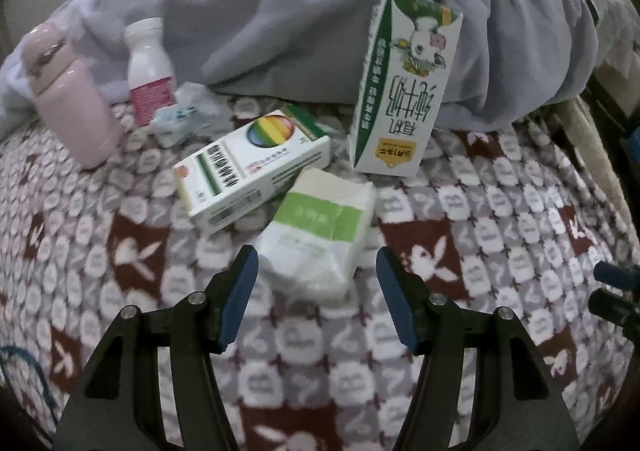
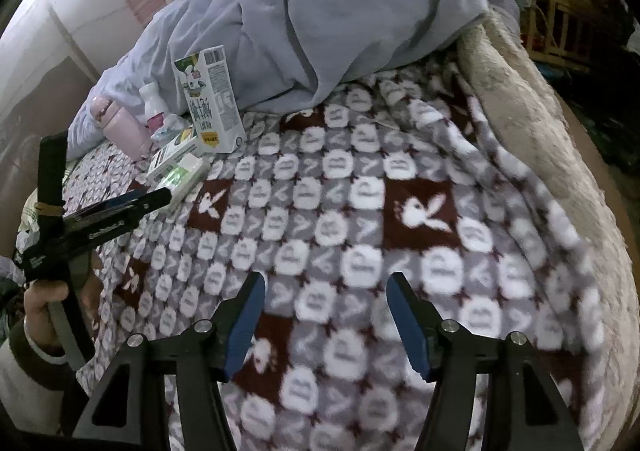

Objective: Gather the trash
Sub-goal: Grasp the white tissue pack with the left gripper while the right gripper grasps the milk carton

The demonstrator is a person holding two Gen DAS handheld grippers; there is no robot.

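Between the blue pads of my open left gripper (image 1: pixel 316 263) lies the near end of a green-and-white tissue pack (image 1: pixel 320 227), untouched by either pad. Against it leans a white medicine box (image 1: pixel 256 167) with a rainbow circle. Behind them a green-and-white milk carton (image 1: pixel 404 91) stands upright. A crumpled wrapper (image 1: pixel 184 119) and a white bottle (image 1: pixel 150 67) with a pink label sit further left. My right gripper (image 2: pixel 326 287) hangs open above bare blanket, with nothing between its fingers. The carton (image 2: pixel 208 103) and tissue pack (image 2: pixel 186 175) are far off to its upper left.
A pink flask (image 1: pixel 72 99) lies at the far left. A rumpled grey quilt (image 1: pixel 280 11) rises behind the litter. Everything rests on a rabbit-patterned blanket (image 2: pixel 360 211), whose beige fleece edge (image 2: pixel 540 111) drops off at the right. A person's hand (image 2: pixel 40 303) holds the left gripper.
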